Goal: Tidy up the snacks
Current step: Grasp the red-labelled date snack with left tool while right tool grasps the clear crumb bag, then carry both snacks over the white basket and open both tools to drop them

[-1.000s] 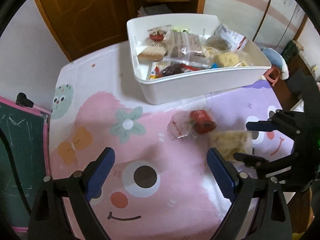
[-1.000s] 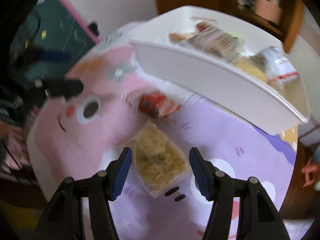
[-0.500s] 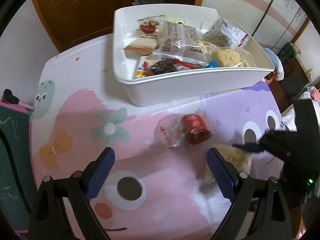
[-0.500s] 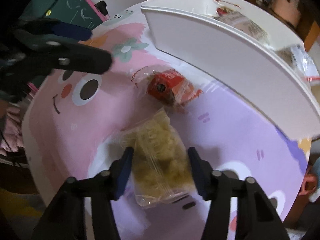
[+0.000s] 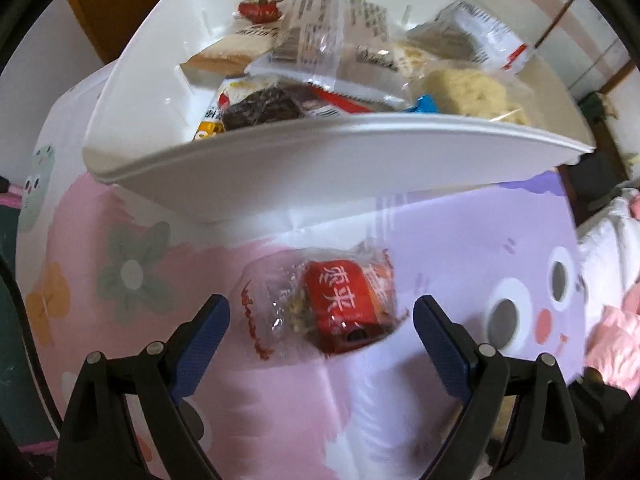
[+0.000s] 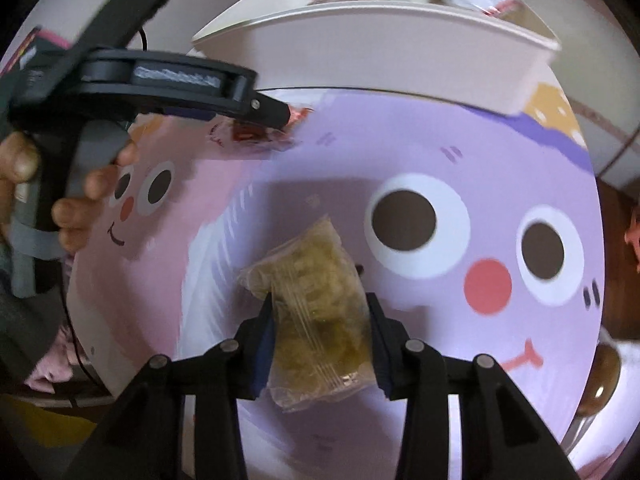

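Through the left wrist camera, my left gripper (image 5: 321,322) hangs with its jaws spread wide over the red-labelled snack (image 5: 342,307), a clear-wrapped packet lying on the pink part of the cartoon cloth (image 5: 460,240) that covers the bench; the blue pads (image 5: 204,338) stand either side of it without touching. Just beyond, the white bin (image 5: 320,160) sits on the cloth, piled with wrapped snacks.

Through the right wrist camera, my right gripper (image 6: 320,322) has just been closing and is now clenched on the pale noodle snack packet (image 6: 316,300), its pads pressed against both sides of the wrapper over the purple face. At upper left my left hand (image 6: 60,184) grips the other tool, its tip over the red snack near the bin.
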Motion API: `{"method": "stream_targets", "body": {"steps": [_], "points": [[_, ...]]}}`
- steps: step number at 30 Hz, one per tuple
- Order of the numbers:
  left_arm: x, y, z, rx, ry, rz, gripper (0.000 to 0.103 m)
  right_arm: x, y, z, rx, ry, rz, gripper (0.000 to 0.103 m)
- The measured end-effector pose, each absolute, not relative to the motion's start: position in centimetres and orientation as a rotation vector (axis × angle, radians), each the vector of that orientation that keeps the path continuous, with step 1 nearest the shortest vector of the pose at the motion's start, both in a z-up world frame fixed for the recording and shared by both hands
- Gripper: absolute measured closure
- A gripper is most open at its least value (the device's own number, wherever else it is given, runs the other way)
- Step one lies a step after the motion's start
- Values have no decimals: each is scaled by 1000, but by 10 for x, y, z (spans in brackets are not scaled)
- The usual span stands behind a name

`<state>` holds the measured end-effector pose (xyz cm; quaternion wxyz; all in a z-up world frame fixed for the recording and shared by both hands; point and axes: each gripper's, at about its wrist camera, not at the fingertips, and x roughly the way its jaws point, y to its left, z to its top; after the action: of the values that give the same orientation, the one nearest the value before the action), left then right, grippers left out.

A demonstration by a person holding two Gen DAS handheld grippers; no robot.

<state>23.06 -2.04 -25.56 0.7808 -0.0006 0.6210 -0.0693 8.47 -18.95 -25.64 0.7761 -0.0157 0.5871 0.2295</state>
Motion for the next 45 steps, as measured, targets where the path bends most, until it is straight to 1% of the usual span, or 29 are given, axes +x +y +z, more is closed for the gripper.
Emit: {"method": "stream_targets", "body": {"steps": [2, 4, 5, 7, 10, 16, 22, 24, 26, 29, 34, 37, 41, 45], "points": [[232, -24, -260, -7, 1343, -139, 12, 83, -192, -257, -22, 1270, 485, 63], [230, -24, -263, -31, 1343, -146, 33, 85, -192, -257, -22, 1271, 478, 63], [230, -24, -263, -50, 1347, -156, 36, 86, -191, -257, -25, 1273, 470, 63], [228, -25, -262, -80, 1340, -169, 50, 88, -188, -258, -28, 1275, 465, 63], [221, -28, -261, -63, 1323, -155, 52, 91, -175, -260, -29, 1277, 460, 64], [197, -25, -255, -101, 1319, -132, 53, 92, -181, -248, -23, 1264, 470, 65], [160, -12, -229, -145, 1310, -134, 53, 91, -181, -226, -10, 1223, 482, 65], [153, -4, -210, -152, 1283, -139, 53, 92, -182, -215, -2, 1199, 482, 65], [151, -3, -191, -143, 1244, -139, 53, 95, -184, -198, 4, 1161, 481, 65], [151, 5, -148, -140, 1154, -141, 53, 104, -186, -167, 25, 1088, 478, 65], [166, 5, -68, -104, 964, -142, 53, 124, -188, -87, 55, 918, 457, 65], [185, 1, -34, -65, 910, -133, 53, 139, -195, -39, 82, 824, 428, 65], [208, 1, -9, -34, 864, -115, 52, 174, -200, 0, 147, 796, 362, 65], [240, -4, 2, -12, 853, -91, 52, 204, -202, 14, 138, 778, 265, 65]]}}
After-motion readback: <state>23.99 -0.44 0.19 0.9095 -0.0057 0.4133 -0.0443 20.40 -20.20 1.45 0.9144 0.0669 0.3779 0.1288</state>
